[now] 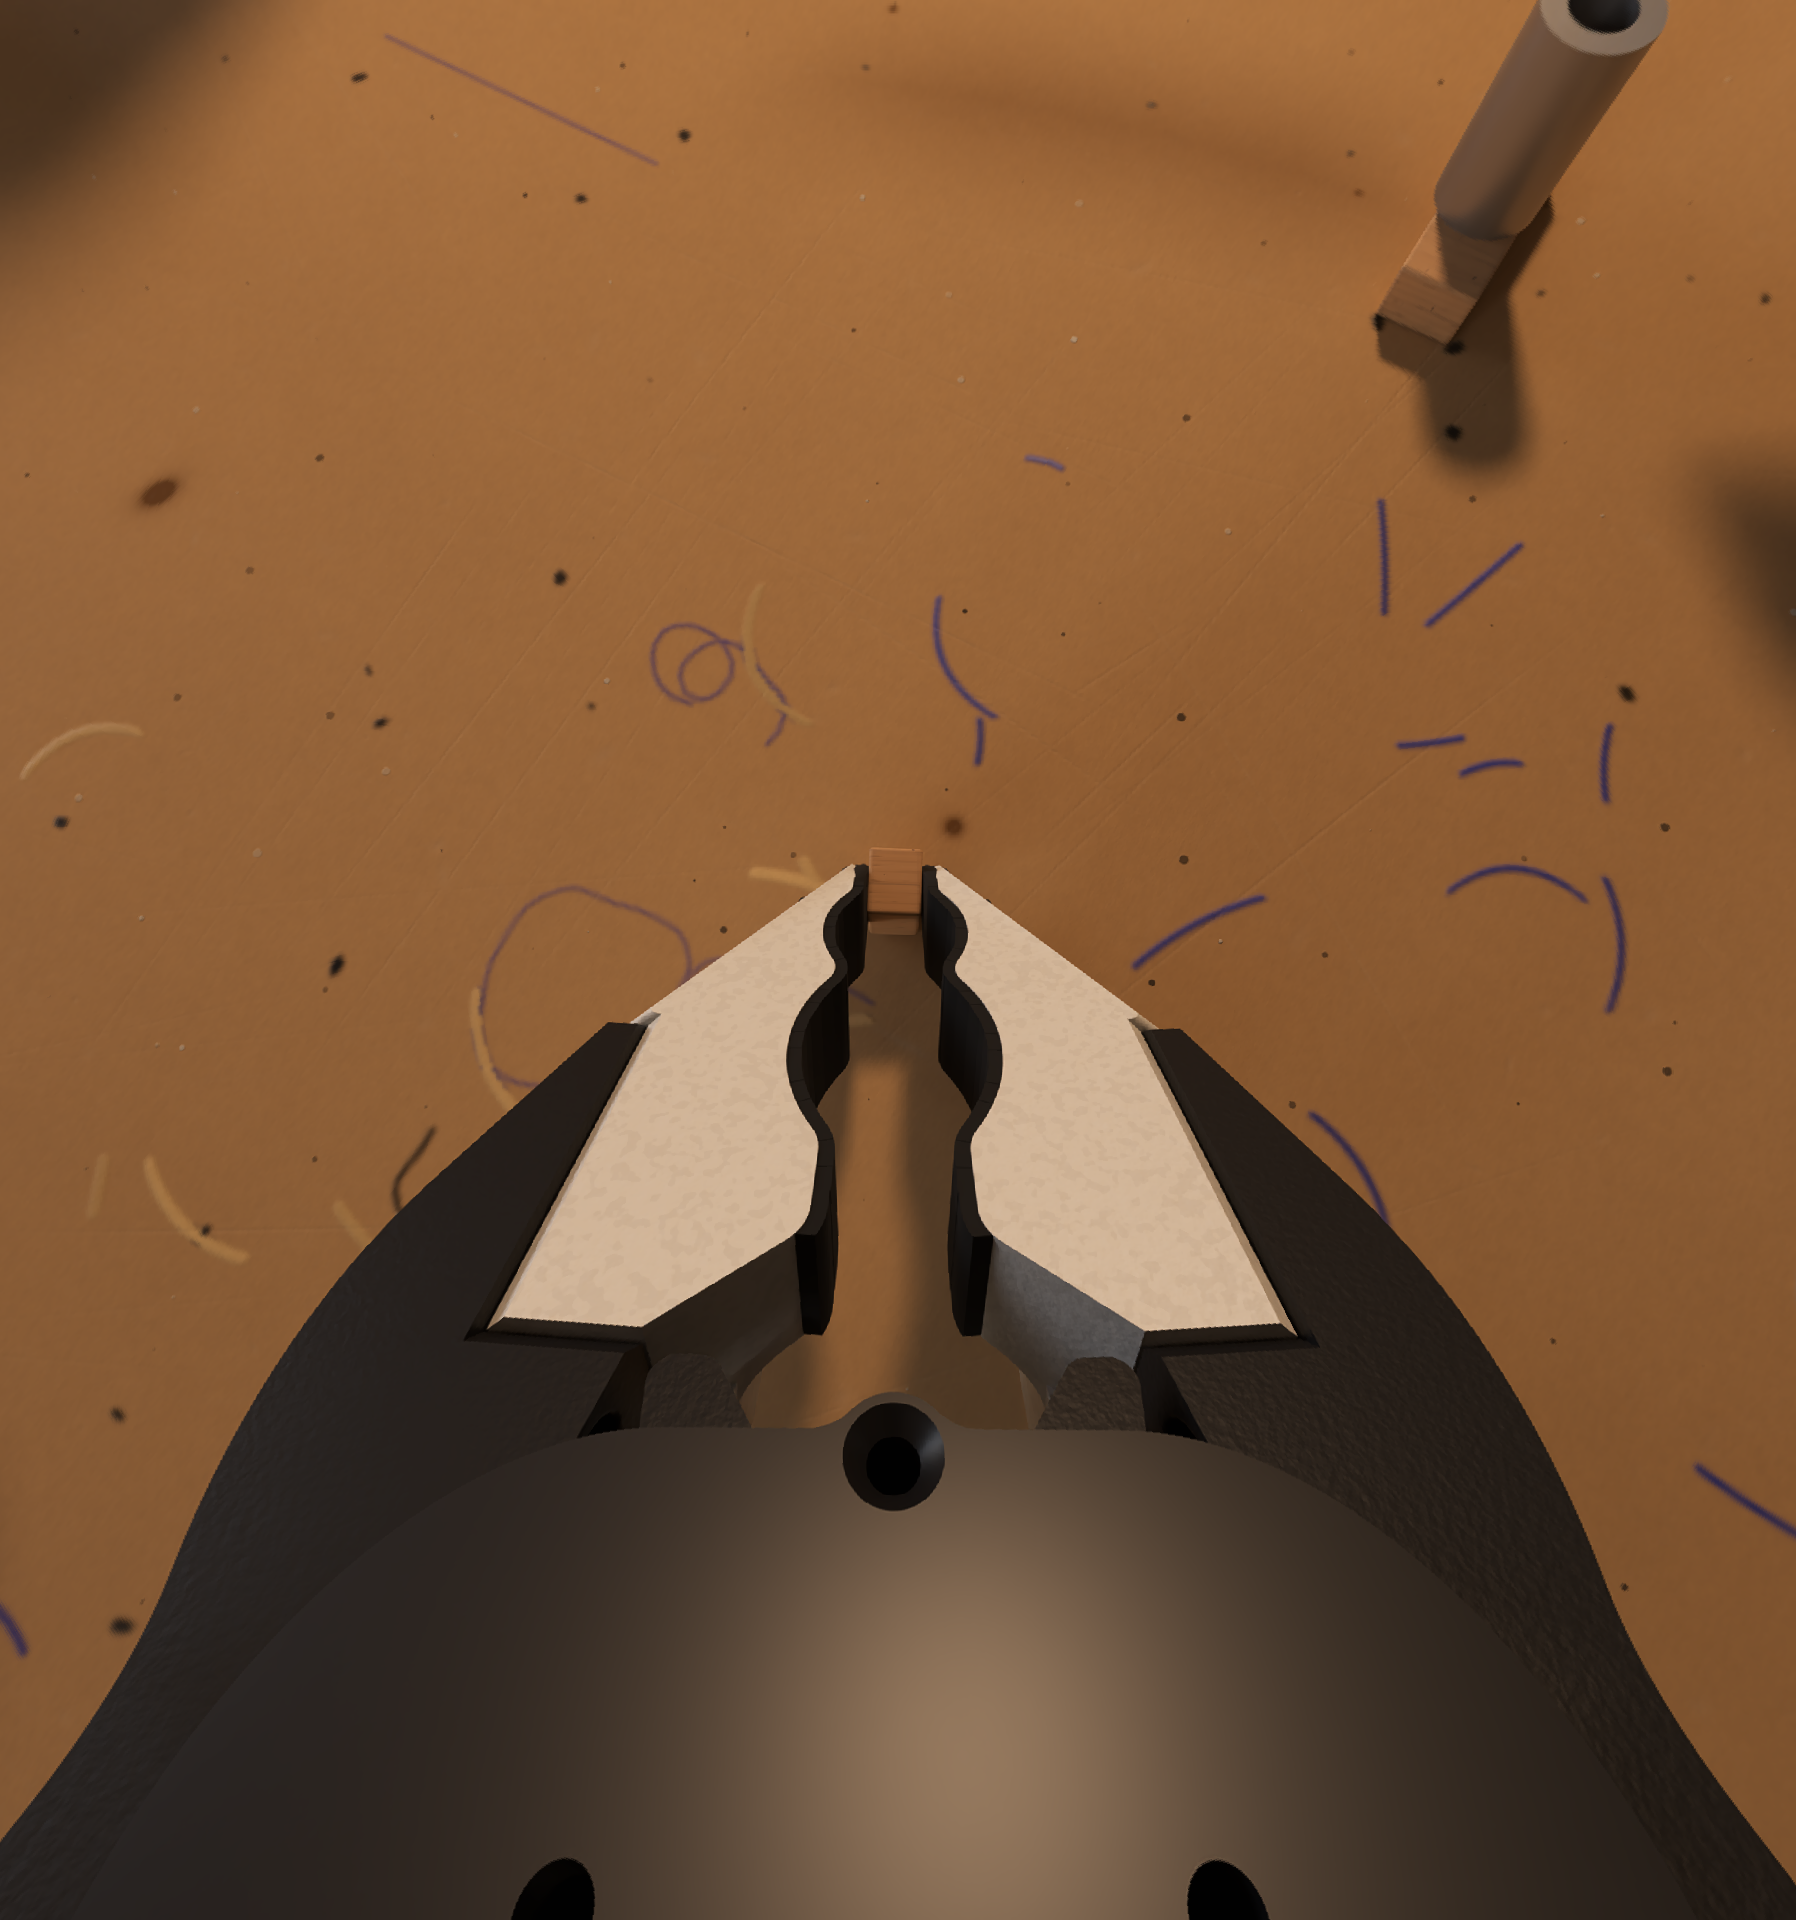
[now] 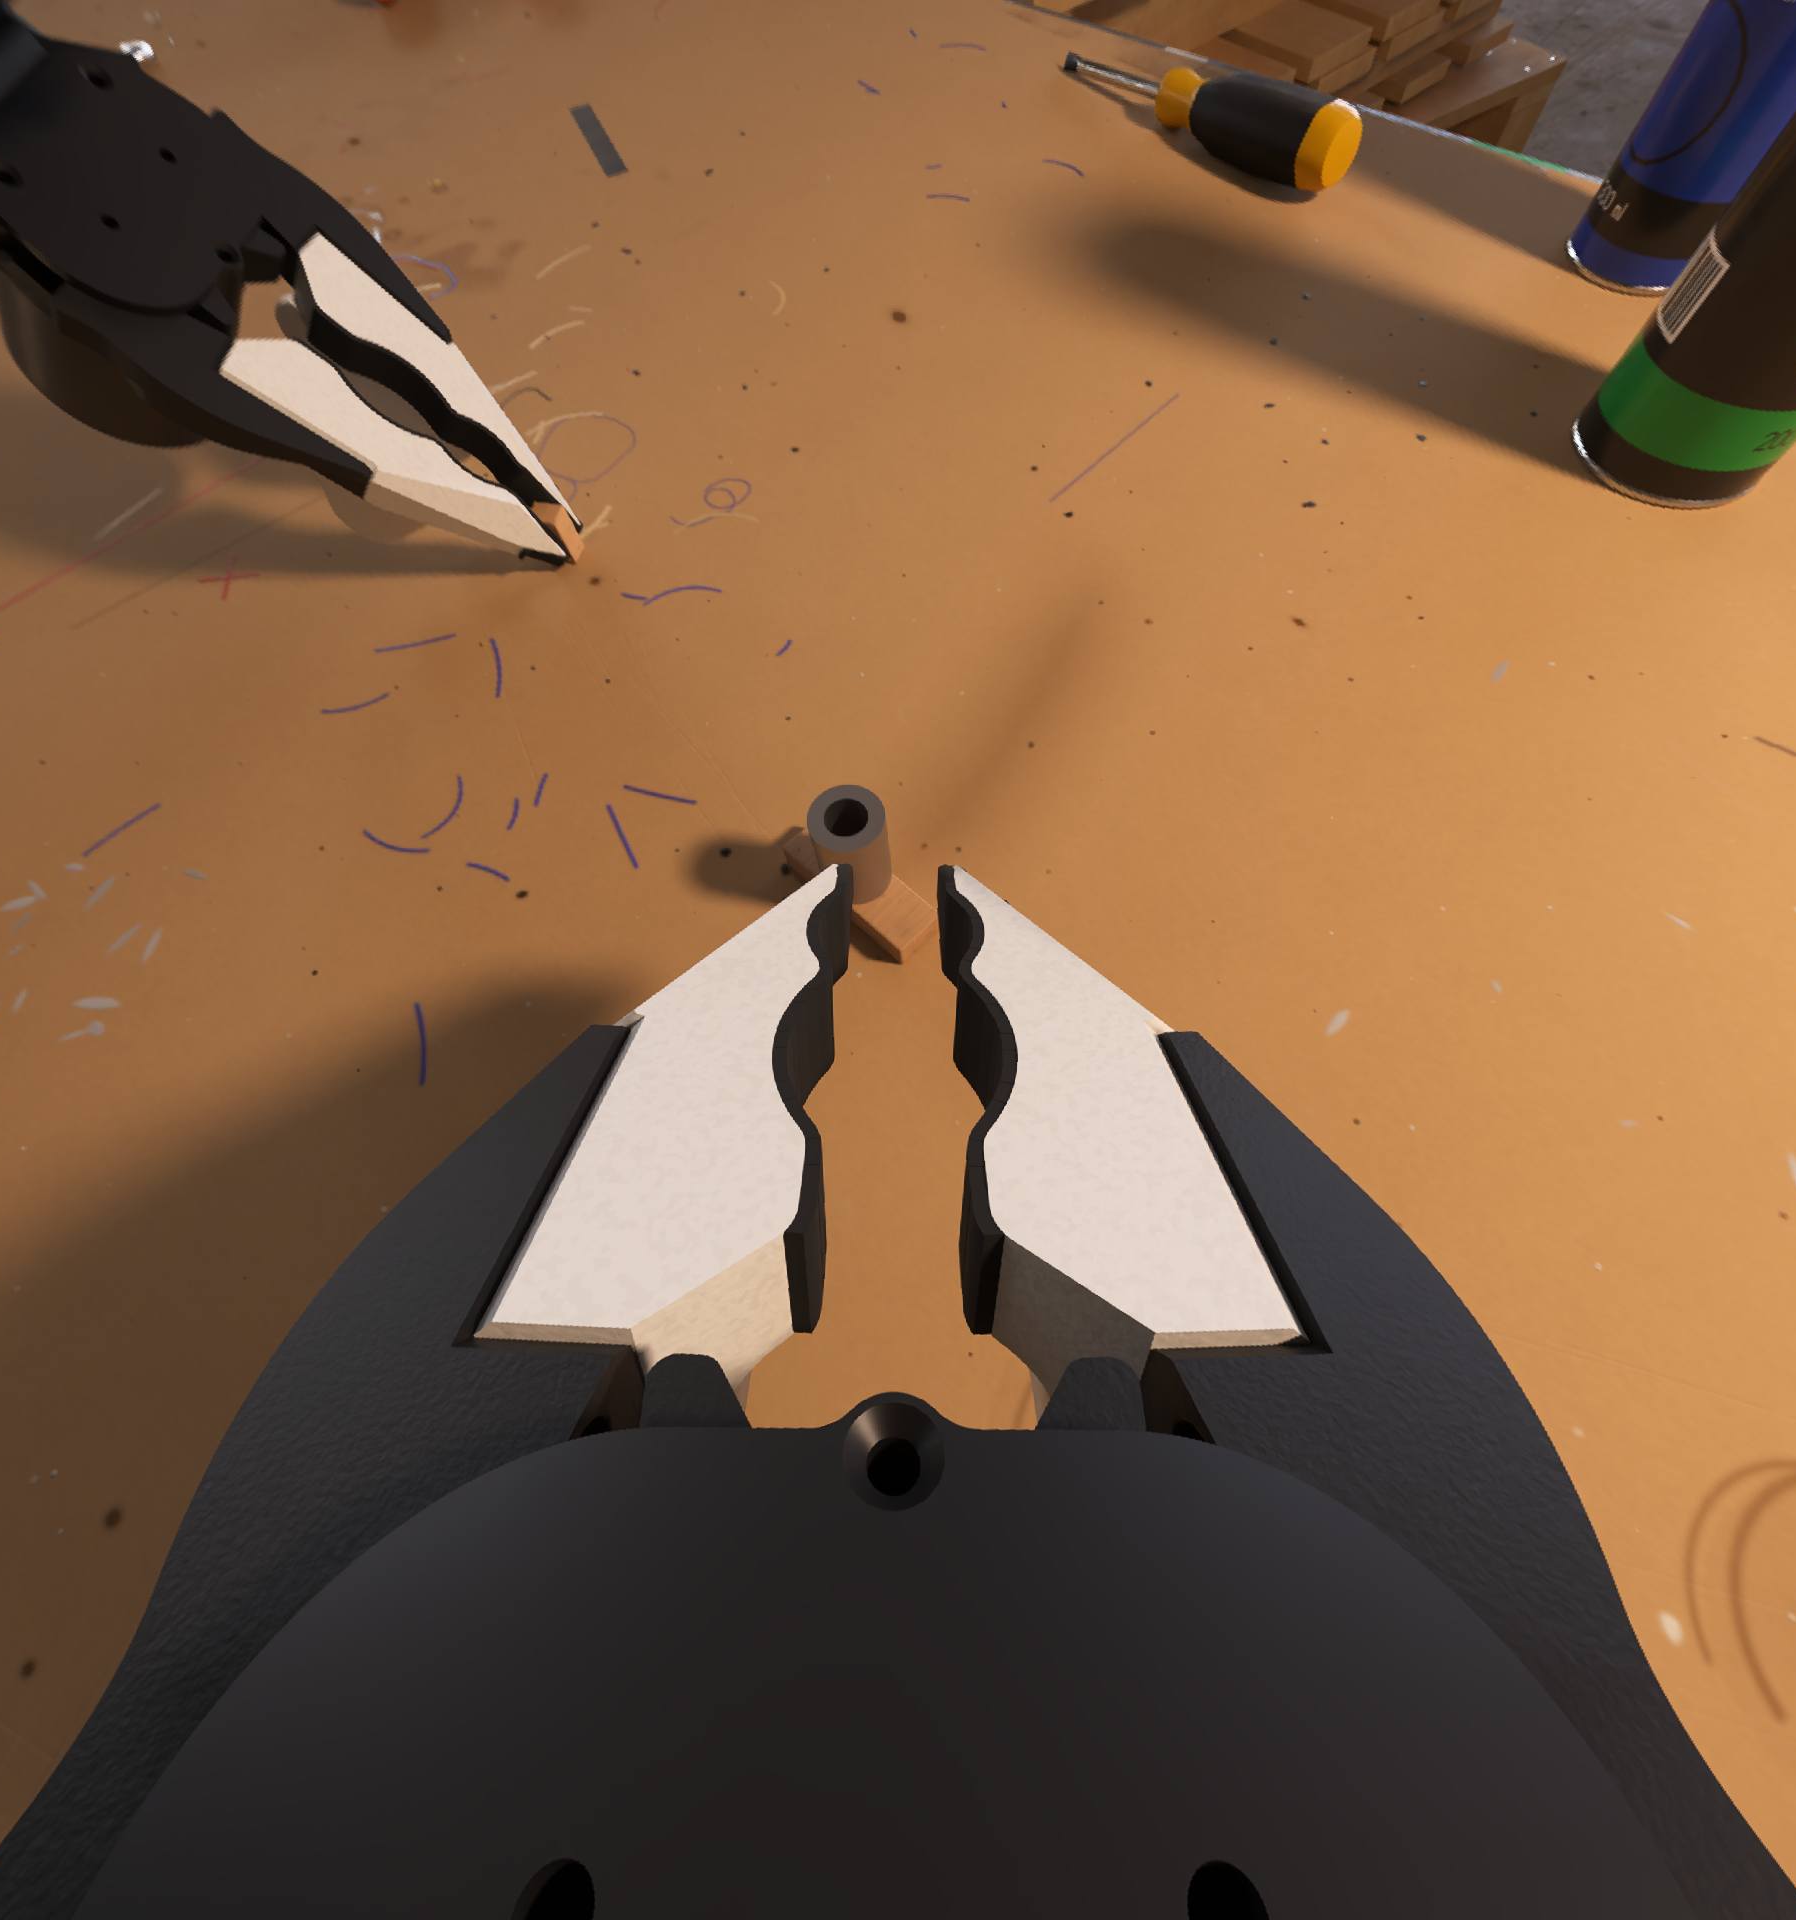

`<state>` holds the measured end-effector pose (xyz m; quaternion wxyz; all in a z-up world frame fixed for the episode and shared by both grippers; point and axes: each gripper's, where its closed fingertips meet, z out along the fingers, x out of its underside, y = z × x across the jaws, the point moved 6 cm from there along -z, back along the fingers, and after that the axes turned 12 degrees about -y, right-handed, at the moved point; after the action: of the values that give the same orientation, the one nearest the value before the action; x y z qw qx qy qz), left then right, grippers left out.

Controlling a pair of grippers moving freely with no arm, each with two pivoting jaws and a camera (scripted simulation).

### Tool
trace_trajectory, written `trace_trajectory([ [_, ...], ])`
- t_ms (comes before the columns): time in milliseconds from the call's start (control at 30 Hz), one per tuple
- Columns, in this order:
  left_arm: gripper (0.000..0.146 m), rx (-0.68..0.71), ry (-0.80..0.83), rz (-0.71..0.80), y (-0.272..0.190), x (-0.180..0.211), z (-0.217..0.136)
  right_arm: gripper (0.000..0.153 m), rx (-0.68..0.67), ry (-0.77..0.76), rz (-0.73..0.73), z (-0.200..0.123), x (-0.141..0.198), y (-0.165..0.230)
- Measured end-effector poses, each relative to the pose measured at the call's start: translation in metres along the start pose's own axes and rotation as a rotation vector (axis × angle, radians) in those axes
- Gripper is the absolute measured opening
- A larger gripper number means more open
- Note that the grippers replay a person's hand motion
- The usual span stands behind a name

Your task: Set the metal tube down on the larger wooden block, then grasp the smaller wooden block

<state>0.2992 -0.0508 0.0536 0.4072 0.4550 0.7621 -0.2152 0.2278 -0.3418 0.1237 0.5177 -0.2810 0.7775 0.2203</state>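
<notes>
The grey metal tube (image 2: 852, 844) stands upright on the larger wooden block (image 2: 899, 920), which lies flat on the brown tabletop. Both also show at the top right of the left wrist view, the tube (image 1: 1538, 114) on the block (image 1: 1426, 296). My right gripper (image 2: 894, 878) is open and empty, its tips just short of the tube and block. My left gripper (image 1: 894, 883) is shut on the smaller wooden block (image 1: 894, 881), a tiny cube pinched at the fingertips down at the table. In the right wrist view, the left gripper (image 2: 559, 540) shows at the upper left with the small block (image 2: 568, 532).
A yellow and black screwdriver (image 2: 1263, 125) lies at the far side. Two spray cans, a blue one (image 2: 1694, 135) and a green and black one (image 2: 1746, 343), stand at the far right. Stacked wood pieces (image 2: 1320, 42) lie beyond the table's edge. Pen marks and shavings dot the tabletop.
</notes>
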Motion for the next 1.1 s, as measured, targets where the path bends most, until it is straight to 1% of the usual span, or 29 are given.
trace_trajectory([
  [133,0.009,0.026,-0.033,-0.026,0.002,0.000,0.003,0.016,-0.033,-0.026,0.019,0.005,-0.003,0.002],
  [300,0.009,0.056,-0.046,-0.008,-0.002,-0.005,0.010,0.016,-0.050,-0.031,0.009,0.015,-0.004,0.006],
  [433,0.009,0.074,-0.047,0.007,-0.003,-0.009,0.015,0.016,-0.040,-0.014,-0.011,0.019,0.001,0.007],
  [633,0.009,0.088,-0.048,0.006,-0.004,-0.011,0.019,0.016,-0.043,-0.040,-0.006,0.020,0.002,0.008],
  [767,0.009,0.088,-0.048,0.003,-0.004,-0.011,0.019,0.017,0.016,0.002,-0.058,0.016,0.008,0.004],
  [867,0.009,0.083,-0.048,0.007,-0.004,-0.011,0.019,0.024,0.051,0.029,-0.081,0.011,0.014,0.002],
  [933,0.009,0.080,-0.048,0.010,-0.004,-0.011,0.019,0.025,0.066,0.047,-0.101,0.009,0.019,0.002],
  [1100,0.009,0.088,-0.048,-0.006,-0.004,-0.010,0.017,0.026,0.123,0.123,-0.204,0.010,0.034,0.001],
])
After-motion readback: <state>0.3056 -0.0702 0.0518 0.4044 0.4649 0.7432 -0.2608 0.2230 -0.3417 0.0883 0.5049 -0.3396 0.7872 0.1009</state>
